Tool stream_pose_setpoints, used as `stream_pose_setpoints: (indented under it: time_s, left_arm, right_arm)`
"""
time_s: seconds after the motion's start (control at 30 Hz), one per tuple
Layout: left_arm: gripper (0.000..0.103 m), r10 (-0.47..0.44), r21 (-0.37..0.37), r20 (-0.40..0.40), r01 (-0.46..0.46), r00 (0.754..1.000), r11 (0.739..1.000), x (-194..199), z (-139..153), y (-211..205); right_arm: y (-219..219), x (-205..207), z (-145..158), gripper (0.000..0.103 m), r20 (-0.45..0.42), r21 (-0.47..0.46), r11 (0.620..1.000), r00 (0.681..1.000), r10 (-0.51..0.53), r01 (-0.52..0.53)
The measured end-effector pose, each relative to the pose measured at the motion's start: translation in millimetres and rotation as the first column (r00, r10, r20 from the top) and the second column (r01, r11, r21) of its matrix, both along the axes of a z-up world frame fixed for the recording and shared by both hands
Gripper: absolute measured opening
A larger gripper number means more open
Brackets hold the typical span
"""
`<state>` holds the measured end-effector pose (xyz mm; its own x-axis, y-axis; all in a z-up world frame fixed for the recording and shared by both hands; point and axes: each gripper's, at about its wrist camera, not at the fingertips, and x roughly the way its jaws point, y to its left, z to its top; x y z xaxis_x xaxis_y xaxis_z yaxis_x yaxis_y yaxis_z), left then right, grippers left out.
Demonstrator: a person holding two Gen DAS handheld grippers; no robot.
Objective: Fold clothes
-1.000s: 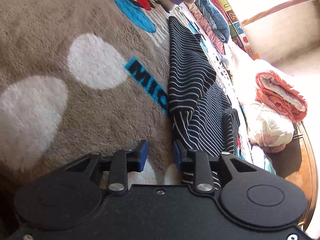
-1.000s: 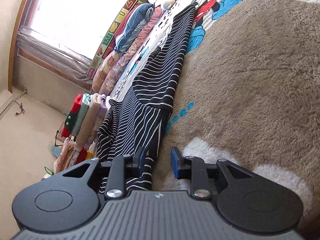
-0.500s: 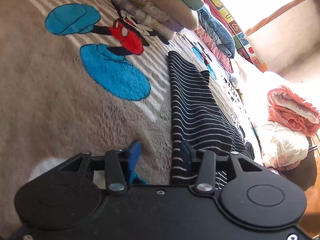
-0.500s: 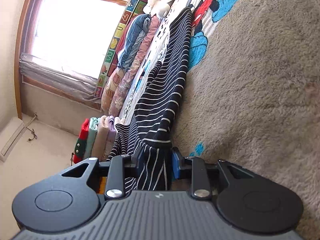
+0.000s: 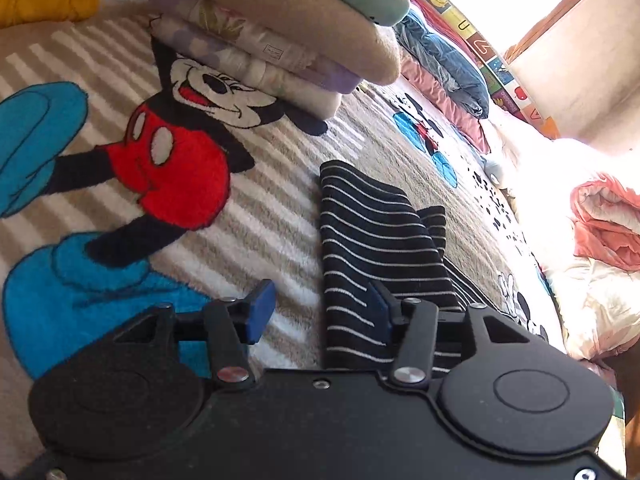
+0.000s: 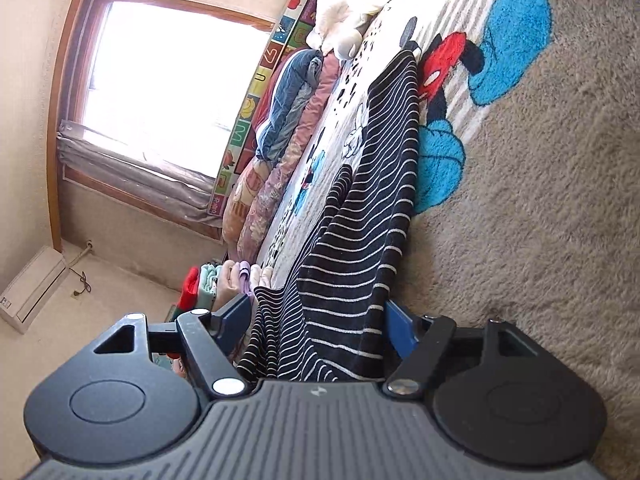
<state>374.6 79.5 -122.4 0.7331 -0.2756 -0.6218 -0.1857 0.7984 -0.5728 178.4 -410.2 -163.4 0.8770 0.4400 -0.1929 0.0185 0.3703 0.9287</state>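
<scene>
Lies folded long and narrow on the cartoon blanket, that striped garment, running from the jaws toward 12 o'clock in both wrist views. Left gripper: jaws spread, just been opening, cloth edge by the right one, nothing pinched. Right gripper: jaws spread wide, just opened, fabric loose between them. Risk: dragging a pad away could snag cloth and undo the fold. Stacked laundry at 12 o'clock could topple if bumped.

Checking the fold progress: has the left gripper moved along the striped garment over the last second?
Yes. The left gripper has travelled along the striped garment toward the folded stack.
</scene>
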Motion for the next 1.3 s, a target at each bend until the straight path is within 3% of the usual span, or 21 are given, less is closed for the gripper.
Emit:
stream_pose_setpoints:
  time_s: [0.17, 0.4, 0.47, 0.5, 0.53, 0.73, 1.0, 1.3]
  left_arm:
    - [0.05, 0.009, 0.026, 0.007, -0.009, 1.0, 1.0, 31, 1, -4]
    - [0.047, 0.0, 0.061, 0.003, 0.0, 1.0, 0.998, 63, 3, -14]
    - [0.024, -0.009, 0.09, -0.006, 0.01, 1.0, 0.996, 65, 3, -17]
    - [0.007, -0.014, 0.096, -0.012, 0.015, 1.0, 0.995, 65, 3, -18]
    - [0.004, -0.013, 0.105, -0.008, 0.013, 1.0, 0.994, 63, 4, -18]
    - [0.003, -0.018, 0.189, 0.082, 0.002, 0.996, 0.982, 33, 37, -16]
    - [0.003, -0.036, 0.355, 0.163, -0.025, 0.986, 0.934, -13, 84, 10]
    - [0.003, 0.039, 0.388, 0.19, -0.111, 0.981, 0.915, -59, 103, 63]
  right_arm:
    - [-7, 2, -8, 0.071, -0.003, 0.011, 1.0, 1.0, -0.015, 0.015]
    - [8, 8, -2, 0.073, 0.0, -0.128, 0.99, 0.999, 0.051, -0.051]
    - [12, 9, 0, 0.075, 0.002, -0.17, 0.983, 0.998, 0.067, -0.066]
    - [14, 9, 1, 0.075, 0.004, -0.187, 0.98, 0.997, 0.071, -0.069]
    - [16, 9, 2, 0.075, 0.005, -0.204, 0.976, 0.997, 0.074, -0.072]
    - [19, 8, 3, 0.077, 0.008, -0.234, 0.97, 0.997, 0.072, -0.068]
    - [23, 6, 4, 0.077, 0.009, -0.255, 0.965, 0.998, 0.06, -0.056]
    - [29, 0, 6, 0.077, 0.008, -0.292, 0.956, 0.999, 0.041, -0.037]
